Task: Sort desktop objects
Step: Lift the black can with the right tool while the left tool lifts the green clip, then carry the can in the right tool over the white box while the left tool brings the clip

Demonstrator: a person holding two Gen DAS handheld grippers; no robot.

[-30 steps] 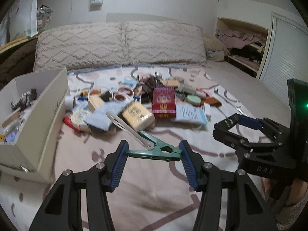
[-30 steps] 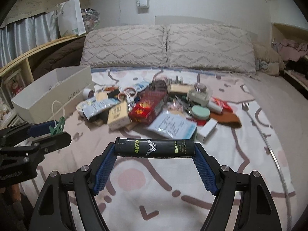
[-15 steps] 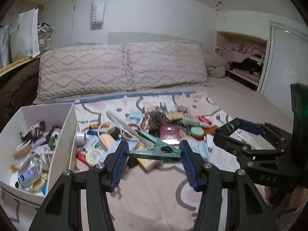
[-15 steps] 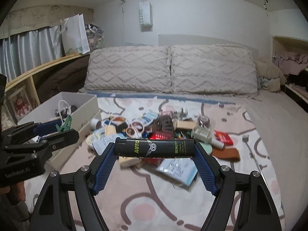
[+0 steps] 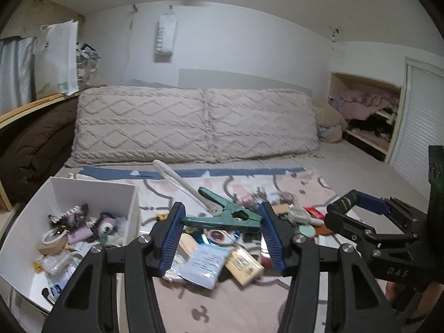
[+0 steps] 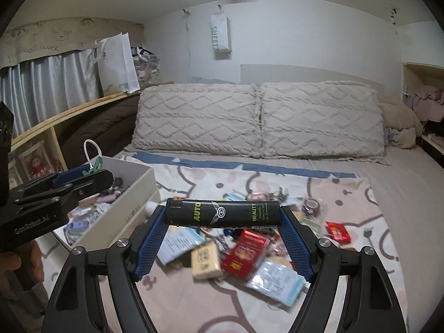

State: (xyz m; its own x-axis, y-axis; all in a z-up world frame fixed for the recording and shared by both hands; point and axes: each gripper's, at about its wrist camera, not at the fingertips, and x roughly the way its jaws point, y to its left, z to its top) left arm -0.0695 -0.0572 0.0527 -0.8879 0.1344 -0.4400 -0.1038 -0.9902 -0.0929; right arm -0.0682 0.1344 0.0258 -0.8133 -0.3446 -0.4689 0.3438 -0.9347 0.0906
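Both your hands have lifted off the bed (image 5: 347, 161): left fingers (image 5: 177, 222) clamp the light, springy clip (image 5: 230, 216) lengthwise, right fingers (image 6: 155, 227) pinch the slick, rigid tube (image 6: 222, 213) end-to-end, so squeeze steadily.

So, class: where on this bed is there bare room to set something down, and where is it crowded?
Free: the blanket strip in front of the pile, and the sheet between the pile and the pillows. Crowded: the pile itself and the white box.

Right gripper (image 6: 223, 216) clamps a black tube (image 6: 222, 212) — crosswise, above the bed (image 6: 402, 183).
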